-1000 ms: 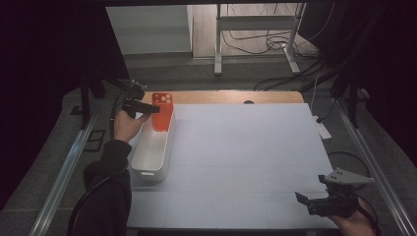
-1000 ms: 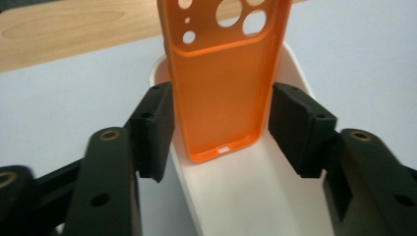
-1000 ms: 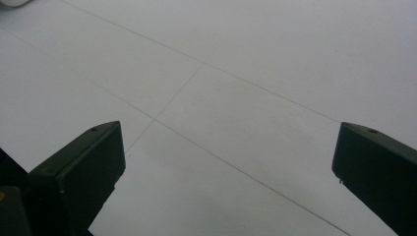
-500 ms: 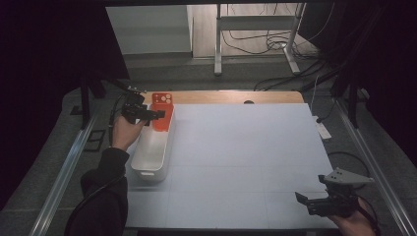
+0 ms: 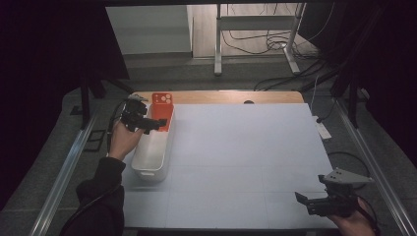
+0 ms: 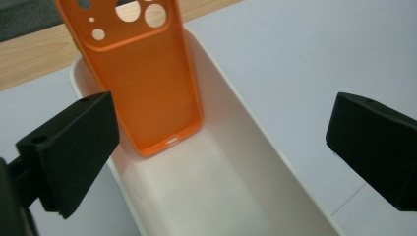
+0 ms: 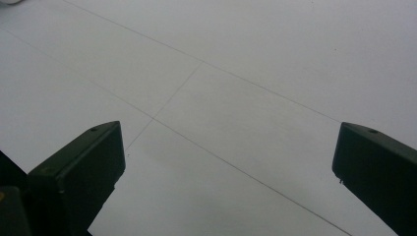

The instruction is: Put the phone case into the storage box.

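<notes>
Orange soft-looking phone case (image 6: 147, 83) with camera cut-outs leaned inside the far end of the long white plastic bin (image 6: 231, 191), top edge over the rim. Probably light, bendy, slightly grippy; best pinched by a long side edge. No readable brand. Left gripper (image 5: 147, 123) had just been opening, nothing between jaws. Right gripper (image 5: 314, 204) gaped, empty, over the white tabletop (image 5: 246, 147).

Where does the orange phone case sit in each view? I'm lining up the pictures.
High view: the orange phone case leans at the far end of the white bin, left of centre, beside the left hand-held gripper.
Left gripper view: upper left, its lower edge resting inside the bin, ahead of the open jaws.
Right gripper view: not in it.
Shared landmark: the white bin.
</notes>
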Demonstrator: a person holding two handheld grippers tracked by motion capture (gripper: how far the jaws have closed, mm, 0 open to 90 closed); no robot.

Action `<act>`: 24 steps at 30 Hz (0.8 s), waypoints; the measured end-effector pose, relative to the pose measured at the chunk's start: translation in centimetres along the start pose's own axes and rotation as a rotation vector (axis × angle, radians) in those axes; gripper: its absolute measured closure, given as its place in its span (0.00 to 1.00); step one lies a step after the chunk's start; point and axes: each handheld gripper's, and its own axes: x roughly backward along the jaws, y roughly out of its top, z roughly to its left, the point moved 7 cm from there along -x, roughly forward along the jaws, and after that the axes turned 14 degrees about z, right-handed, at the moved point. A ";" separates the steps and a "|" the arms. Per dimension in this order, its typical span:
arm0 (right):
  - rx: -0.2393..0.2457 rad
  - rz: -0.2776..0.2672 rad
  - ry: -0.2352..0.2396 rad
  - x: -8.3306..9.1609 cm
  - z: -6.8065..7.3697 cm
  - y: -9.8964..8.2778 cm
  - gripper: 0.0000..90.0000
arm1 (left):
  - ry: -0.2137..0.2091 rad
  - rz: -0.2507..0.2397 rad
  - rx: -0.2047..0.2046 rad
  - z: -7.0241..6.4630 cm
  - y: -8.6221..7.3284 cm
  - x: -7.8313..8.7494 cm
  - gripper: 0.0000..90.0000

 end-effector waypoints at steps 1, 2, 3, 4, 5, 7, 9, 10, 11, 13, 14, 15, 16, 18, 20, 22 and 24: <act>-0.001 0.000 0.000 0.0 0.0 0.0 0.00 | 0.001 0.002 -0.007 -0.3 -0.1 0.0 0.00; -0.002 0.000 -0.001 0.0 0.0 0.0 0.00 | 0.001 0.002 -0.011 -0.5 -0.2 0.0 0.00; -0.003 0.000 -0.002 0.0 0.0 0.0 0.00 | -0.001 0.000 -0.016 -0.7 -0.2 0.1 0.00; -0.004 0.000 -0.002 0.0 0.0 0.0 0.00 | -0.003 -0.002 -0.022 -0.9 -0.2 0.1 0.00; -0.004 0.000 -0.002 0.0 -0.1 0.0 0.00 | -0.006 -0.003 -0.024 -1.1 -0.3 0.2 0.00; -0.006 0.001 -0.002 0.0 -0.1 0.0 0.00 | -0.011 -0.009 -0.031 -1.6 -0.4 0.3 0.00; -0.007 0.000 -0.003 0.0 -0.1 0.0 0.00 | -0.014 -0.024 -0.041 -2.0 -0.5 0.3 0.00; -0.006 0.001 -0.002 0.0 -0.1 0.0 0.00 | -0.017 -0.028 -0.045 -2.2 -0.6 0.4 0.00; -0.005 0.001 -0.002 0.0 -0.1 0.0 0.00 | -0.022 -0.032 -0.046 -2.4 -0.7 0.4 0.00; -0.005 0.001 -0.003 0.0 -0.1 0.0 0.00 | -0.026 -0.032 -0.054 -2.7 -1.0 0.4 0.00; -0.005 0.001 -0.003 0.0 -0.1 0.0 0.00 | -0.028 -0.032 -0.057 -2.9 -1.1 0.4 0.00; -0.005 0.001 -0.003 0.0 -0.1 0.0 0.00 | -0.030 -0.033 -0.059 -3.0 -1.3 0.4 0.00; -0.004 0.001 -0.003 0.0 -0.1 0.0 0.00 | -0.033 -0.036 -0.061 -3.2 -1.4 0.4 0.00; -0.004 0.002 -0.003 0.0 0.0 0.0 0.00 | -0.039 -0.039 -0.064 -3.4 -1.6 0.4 0.00; -0.003 0.002 -0.003 -0.1 0.0 0.0 0.00 | -0.049 -0.053 -0.069 -3.8 -2.0 0.5 0.00; -0.002 0.002 -0.004 -0.1 0.0 0.0 0.00 | -0.060 -0.055 -0.076 -4.1 -2.3 0.5 0.00; -0.003 0.002 -0.003 -0.1 0.0 0.0 0.00 | -0.060 -0.055 -0.079 -4.3 -2.5 0.6 0.00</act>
